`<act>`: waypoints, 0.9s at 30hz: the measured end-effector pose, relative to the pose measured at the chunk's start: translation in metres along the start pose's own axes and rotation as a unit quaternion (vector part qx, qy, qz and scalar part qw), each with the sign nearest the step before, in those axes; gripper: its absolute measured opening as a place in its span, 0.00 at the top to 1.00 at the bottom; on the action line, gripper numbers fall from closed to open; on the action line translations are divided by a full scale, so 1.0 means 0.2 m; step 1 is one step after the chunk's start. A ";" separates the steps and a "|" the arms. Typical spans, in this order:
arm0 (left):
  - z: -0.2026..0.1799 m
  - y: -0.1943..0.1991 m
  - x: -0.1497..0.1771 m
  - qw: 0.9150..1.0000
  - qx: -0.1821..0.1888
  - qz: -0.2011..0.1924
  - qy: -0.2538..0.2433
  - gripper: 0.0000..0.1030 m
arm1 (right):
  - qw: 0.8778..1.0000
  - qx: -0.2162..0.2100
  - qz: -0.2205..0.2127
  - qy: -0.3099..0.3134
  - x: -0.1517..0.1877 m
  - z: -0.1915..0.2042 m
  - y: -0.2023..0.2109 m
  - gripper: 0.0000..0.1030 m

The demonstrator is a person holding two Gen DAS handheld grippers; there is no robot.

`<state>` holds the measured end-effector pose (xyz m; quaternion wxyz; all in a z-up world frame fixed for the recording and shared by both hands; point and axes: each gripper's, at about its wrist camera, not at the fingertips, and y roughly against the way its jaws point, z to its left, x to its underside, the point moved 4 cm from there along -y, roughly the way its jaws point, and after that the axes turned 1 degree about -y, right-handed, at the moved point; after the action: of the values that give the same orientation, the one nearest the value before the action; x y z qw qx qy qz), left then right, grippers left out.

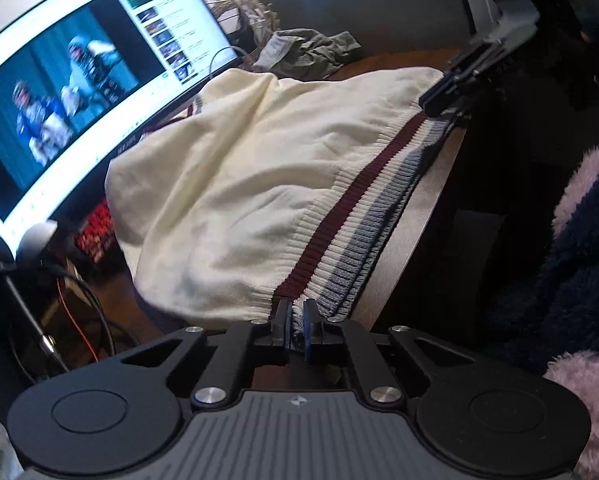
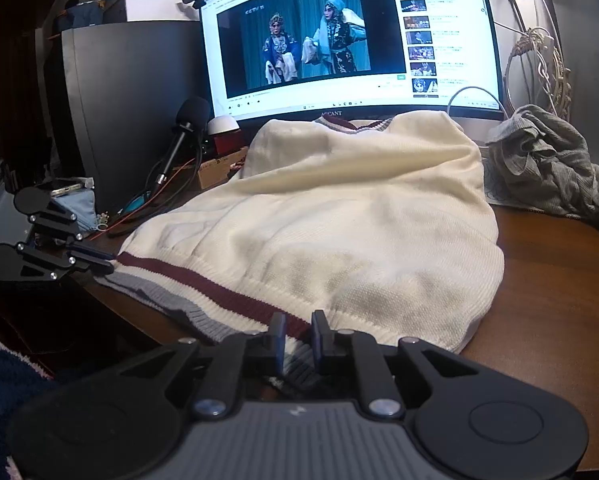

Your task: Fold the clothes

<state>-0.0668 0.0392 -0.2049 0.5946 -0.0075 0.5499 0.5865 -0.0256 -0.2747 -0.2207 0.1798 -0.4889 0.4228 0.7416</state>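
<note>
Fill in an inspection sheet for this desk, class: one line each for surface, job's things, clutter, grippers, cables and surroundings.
Surface: brown wooden desk, mostly covered.
Job's things: cream sweater spread on the desk, striped hem nearest the grippers, collar by the monitor.
Clutter: crumpled grey garment right of the sweater; microphone, small boxes and a blue mask at the left.
Grippers: left gripper shut on the hem; right gripper shut on the hem further along.
Cables: black and red cables left of the sweater; a white one by the monitor.
Surroundings: lit monitor behind, dark tower and stacked boxes to its left.
</note>
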 end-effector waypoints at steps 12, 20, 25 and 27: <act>0.22 0.11 -0.12 0.981 0.044 -0.061 0.178 0.88 | 0.999 0.039 -0.008 0.006 -0.05 -0.04 0.08 0.84; 0.19 -0.12 -0.25 0.979 0.056 -0.054 0.187 0.88 | 0.997 0.077 0.009 0.010 -0.02 -0.09 0.03 0.75; 0.16 -0.23 -0.16 0.978 0.059 -0.003 0.200 0.89 | 0.997 0.078 -0.003 0.008 0.02 -0.11 0.07 0.75; 0.18 -0.21 -0.13 0.973 0.070 0.000 0.221 0.89 | 0.997 0.074 -0.006 0.001 0.03 -0.12 0.10 0.75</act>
<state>-0.0066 0.0319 -0.2007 0.4577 -0.0948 0.7073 0.5304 -0.0281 -0.3063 -0.2217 0.2190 -0.4778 0.4735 0.7068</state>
